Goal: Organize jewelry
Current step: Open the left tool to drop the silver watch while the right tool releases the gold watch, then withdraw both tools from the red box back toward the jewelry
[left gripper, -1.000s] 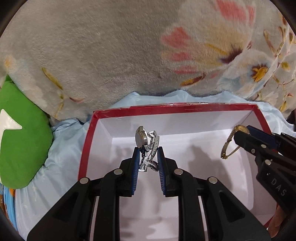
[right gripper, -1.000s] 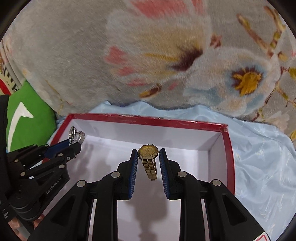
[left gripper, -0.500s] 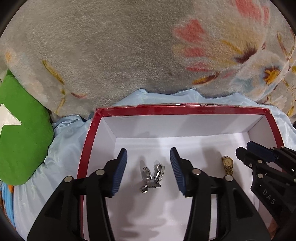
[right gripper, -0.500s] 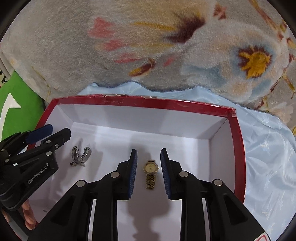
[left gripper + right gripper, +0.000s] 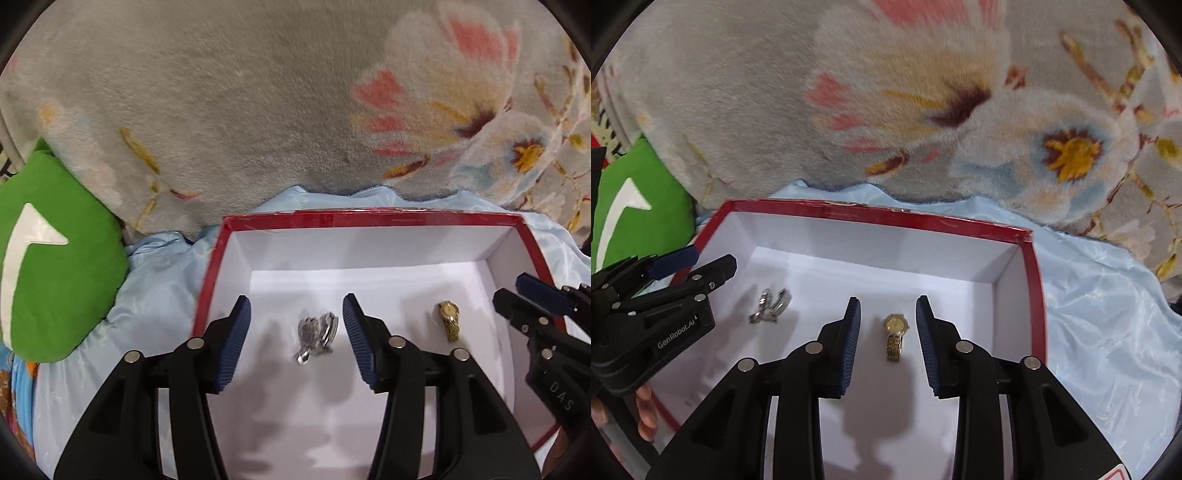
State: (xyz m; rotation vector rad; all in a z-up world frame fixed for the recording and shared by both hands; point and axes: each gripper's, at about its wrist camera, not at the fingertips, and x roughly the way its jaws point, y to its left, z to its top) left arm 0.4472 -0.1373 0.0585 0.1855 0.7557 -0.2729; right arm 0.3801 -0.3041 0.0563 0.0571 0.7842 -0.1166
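Observation:
A silver watch (image 5: 317,336) lies crumpled on the white floor of a red-rimmed box (image 5: 369,218). My left gripper (image 5: 297,314) is open above it, a finger on each side, not touching. A gold watch (image 5: 897,334) lies flat on the box floor to the right; it also shows in the left wrist view (image 5: 450,319). My right gripper (image 5: 888,314) is open above the gold watch, apart from it. The silver watch (image 5: 771,304) and the left gripper (image 5: 701,266) also show at the left of the right wrist view, and the right gripper (image 5: 524,291) at the right of the left wrist view.
The box (image 5: 886,216) rests on light blue satin cloth (image 5: 1108,314). A grey floral plush blanket (image 5: 258,110) rises behind it. A green cushion (image 5: 55,258) with a white arrow lies to the left. A hand (image 5: 646,410) shows under the left gripper.
Both grippers opened and dropped their watches onto the box floor. Both then drew back and up, the jaws widening further.

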